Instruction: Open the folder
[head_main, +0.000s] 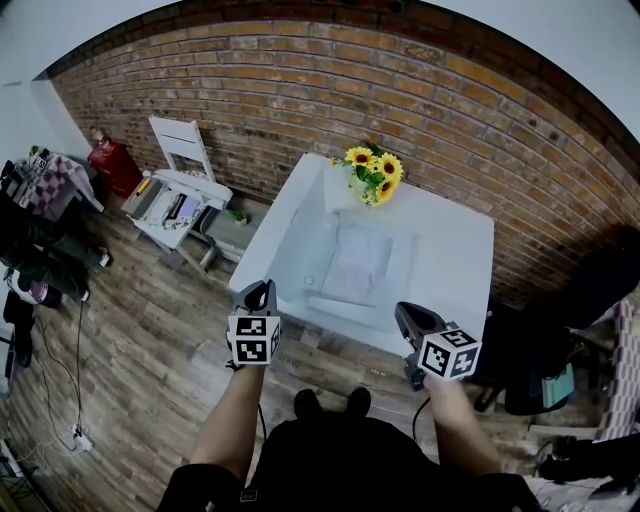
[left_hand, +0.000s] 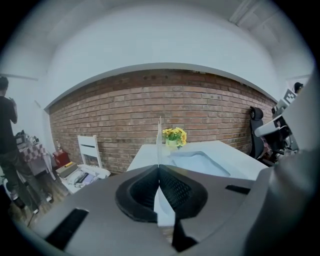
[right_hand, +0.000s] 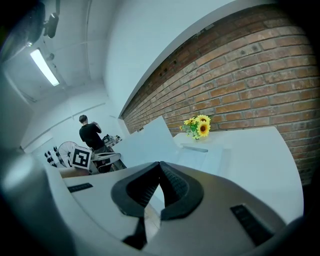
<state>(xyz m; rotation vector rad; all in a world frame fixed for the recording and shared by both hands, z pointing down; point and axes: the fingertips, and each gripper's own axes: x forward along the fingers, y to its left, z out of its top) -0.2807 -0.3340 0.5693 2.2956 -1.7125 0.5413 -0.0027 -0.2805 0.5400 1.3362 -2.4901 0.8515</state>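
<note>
A pale folder (head_main: 355, 262) lies on the white table (head_main: 455, 270). Its thin cover (head_main: 285, 235) is lifted off the left side and stands up. I see the cover edge-on (left_hand: 159, 135) in the left gripper view, running straight into the jaws. The left gripper (head_main: 263, 290) (left_hand: 159, 167) is shut on that cover at the table's near-left corner. From the right gripper view the cover (right_hand: 150, 140) shows as a broad tilted panel. The right gripper (head_main: 400, 312) (right_hand: 160, 165) hangs shut and empty just off the table's near edge.
A vase of sunflowers (head_main: 373, 172) stands at the table's far edge, against the brick wall. A white chair with clutter (head_main: 175, 190) is on the floor to the left. A black chair (head_main: 540, 360) stands to the right. A person (right_hand: 91, 132) stands far off.
</note>
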